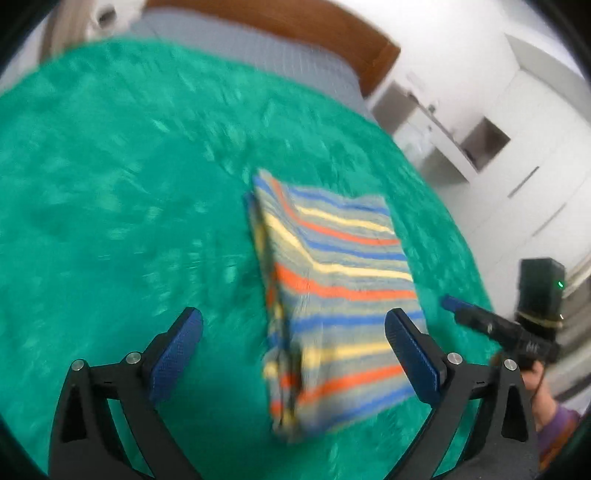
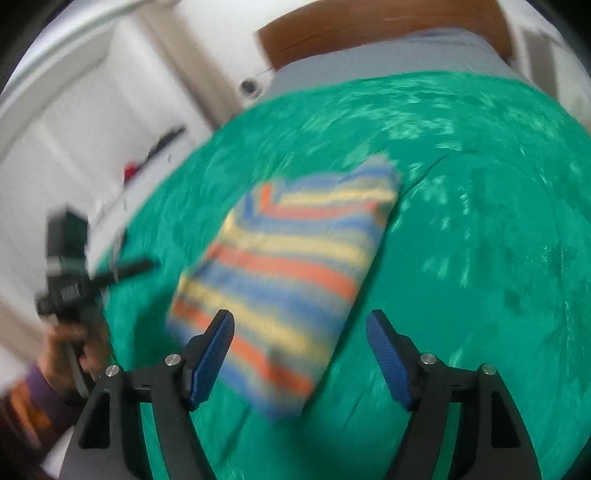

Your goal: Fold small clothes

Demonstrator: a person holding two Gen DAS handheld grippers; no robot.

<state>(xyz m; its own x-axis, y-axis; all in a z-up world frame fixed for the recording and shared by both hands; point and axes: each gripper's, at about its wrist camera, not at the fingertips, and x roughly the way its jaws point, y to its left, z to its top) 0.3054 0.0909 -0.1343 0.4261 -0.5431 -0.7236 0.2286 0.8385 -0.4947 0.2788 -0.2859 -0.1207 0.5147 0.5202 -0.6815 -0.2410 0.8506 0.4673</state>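
A small striped garment (image 1: 332,291), blue, orange and yellow, lies folded into a thick rectangle on a green fuzzy blanket (image 1: 110,184). It also shows in the right wrist view (image 2: 284,273). My left gripper (image 1: 293,325) is open and empty, above the garment's near left edge, not touching it. My right gripper (image 2: 300,330) is open and empty, above the garment's near end. The right gripper also appears in the left wrist view (image 1: 491,325), at the right of the garment. The left gripper appears in the right wrist view (image 2: 129,269), at the blanket's left edge.
The blanket covers a bed with a grey sheet (image 1: 258,40) and a brown headboard (image 1: 332,29) at the far end. White cabinets and shelves (image 1: 480,140) stand beyond the bed's right side. A white wall and door (image 2: 92,110) lie left.
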